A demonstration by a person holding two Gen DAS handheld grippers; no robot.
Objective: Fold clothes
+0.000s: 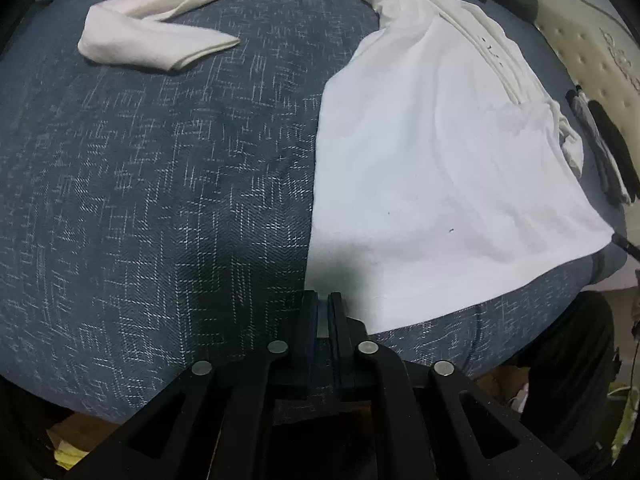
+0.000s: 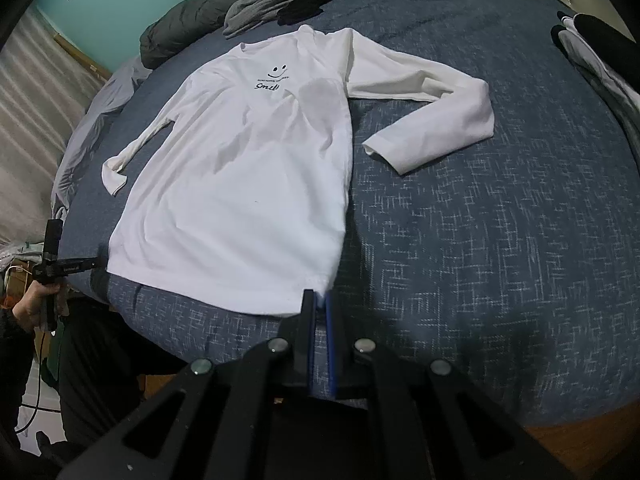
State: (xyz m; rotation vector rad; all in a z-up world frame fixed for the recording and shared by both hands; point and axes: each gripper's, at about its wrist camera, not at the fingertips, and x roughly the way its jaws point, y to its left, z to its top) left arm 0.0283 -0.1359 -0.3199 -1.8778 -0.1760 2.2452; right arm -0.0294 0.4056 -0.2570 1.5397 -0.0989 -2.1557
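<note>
Across the dark blue woven bedspread (image 2: 480, 240) a white long-sleeved shirt (image 2: 240, 168) lies flat. Only the right wrist view shows its smiley print and, at upper left, the teal wall (image 2: 120, 0). The left gripper (image 1: 323, 304) is closed at the hem's lower left corner, the right gripper (image 2: 320, 304) closed at its lower right corner; whether cloth is pinched I cannot tell.

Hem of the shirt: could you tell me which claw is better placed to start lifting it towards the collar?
Right, probably. The right claw is shut on the near hem corner of the shirt. The left claw is shut at the other corner, but whether it pinches cloth is unclear.
</note>
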